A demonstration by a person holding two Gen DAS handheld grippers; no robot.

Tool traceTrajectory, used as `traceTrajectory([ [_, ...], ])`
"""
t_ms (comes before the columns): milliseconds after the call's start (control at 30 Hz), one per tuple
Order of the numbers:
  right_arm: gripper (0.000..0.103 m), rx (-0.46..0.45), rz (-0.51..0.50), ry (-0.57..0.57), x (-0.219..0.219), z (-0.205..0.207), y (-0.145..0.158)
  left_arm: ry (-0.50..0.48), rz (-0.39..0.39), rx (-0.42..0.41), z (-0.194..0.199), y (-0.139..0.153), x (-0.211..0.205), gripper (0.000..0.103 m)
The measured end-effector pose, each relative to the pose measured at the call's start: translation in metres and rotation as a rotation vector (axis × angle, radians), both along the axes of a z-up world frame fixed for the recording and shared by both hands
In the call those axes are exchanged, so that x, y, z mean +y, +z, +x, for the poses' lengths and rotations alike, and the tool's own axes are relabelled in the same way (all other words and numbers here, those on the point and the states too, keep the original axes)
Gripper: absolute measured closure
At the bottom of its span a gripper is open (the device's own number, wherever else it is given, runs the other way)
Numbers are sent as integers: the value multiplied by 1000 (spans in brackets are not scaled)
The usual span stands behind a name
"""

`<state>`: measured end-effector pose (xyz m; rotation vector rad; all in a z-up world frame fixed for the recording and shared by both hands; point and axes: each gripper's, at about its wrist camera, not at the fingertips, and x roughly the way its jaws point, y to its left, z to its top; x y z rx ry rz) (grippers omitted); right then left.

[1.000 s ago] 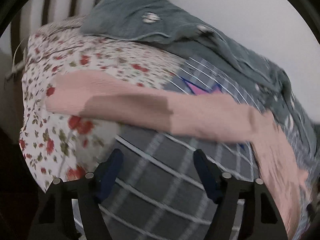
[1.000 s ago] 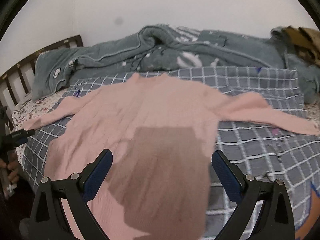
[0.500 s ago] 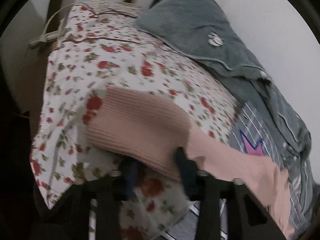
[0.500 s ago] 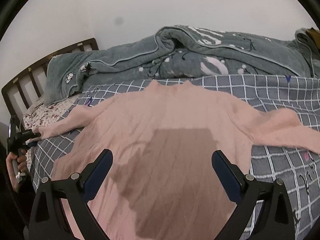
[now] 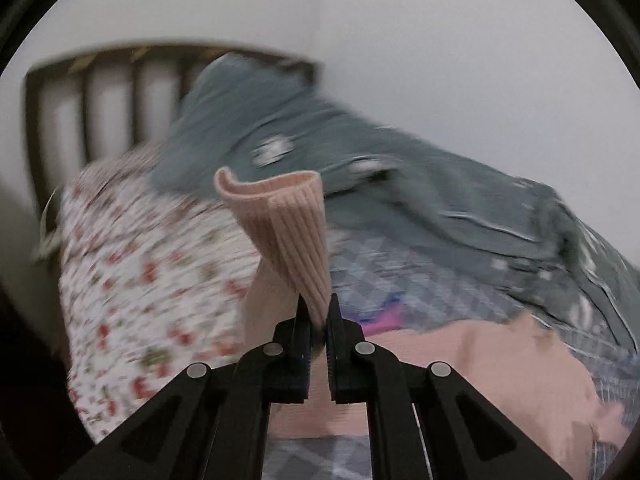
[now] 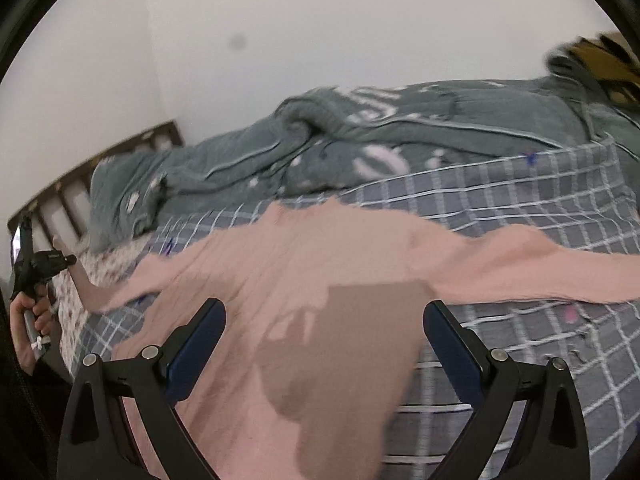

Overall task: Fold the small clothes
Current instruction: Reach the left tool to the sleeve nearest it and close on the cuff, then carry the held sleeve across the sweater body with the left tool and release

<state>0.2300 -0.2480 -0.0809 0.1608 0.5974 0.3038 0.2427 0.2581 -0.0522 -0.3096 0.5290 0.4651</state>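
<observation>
Pink ribbed-knit sweater (image 6: 288, 280) spread on grey checked bed (image 6: 540, 208); cuff (image 5: 280, 216) pinched in left gripper (image 5: 318, 320), right gripper (image 6: 324, 344) spread, empty. Could slip free if tugged hard.

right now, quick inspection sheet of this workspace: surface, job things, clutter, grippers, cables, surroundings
surface: bed with grey checked sheet and a floral cover at the head end
job's things: pink sweater spread flat, one sleeve cuff lifted
clutter: grey blanket bunched along the wall; brown patterned fabric at the far end
grippers: left gripper shut on the sleeve cuff; right gripper open above the sweater, holding nothing
cables: nothing seen for certain
surroundings: slatted headboard, plain white wall
</observation>
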Motion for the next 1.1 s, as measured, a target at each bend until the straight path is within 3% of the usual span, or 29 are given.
traceTrajectory([
  [133, 5, -44, -26, -64, -33, -8, 9, -164, 43, -18, 38, 23, -92, 96],
  [267, 5, -70, -16, -141, -70, -16, 14, -324, 79, -5, 71, 22, -193, 96],
  [433, 5, -18, 109, -187, -114, -18, 12, -525, 137, 70, 103, -17, -323, 96],
  [600, 5, -42, 88, -188, -124, -23, 18, -639, 88, 180, 111, -75, -397, 95],
  [667, 5, -38, 79, -180, -121, -23, 17, -667, 74, 216, 110, -89, -405, 91],
  [733, 5, -28, 65, -159, -116, -22, 16, -696, 58, 257, 110, -96, -412, 73],
  [833, 5, -28, 45, -139, -107, -22, 16, -665, 37, 247, 103, -87, -400, 71],
  [867, 5, -30, 43, -135, -106, -23, 16, -653, 31, 236, 100, -84, -393, 64],
  [900, 5, -32, 42, -131, -104, -23, 16, -635, 21, 219, 94, -77, -381, 58],
  [933, 5, -33, 43, -132, -103, -23, 16, -615, 12, 195, 86, -71, -366, 36],
  [967, 5, -34, 44, -133, -102, -23, 16, -597, 8, 169, 82, -66, -354, 25],
  [1033, 5, -28, 48, -136, -100, -22, 15, -529, 31, 112, 69, -57, -319, 25],
  [1100, 5, -19, 48, -137, -98, -21, 13, -454, 80, 113, 54, -55, -288, 25],
])
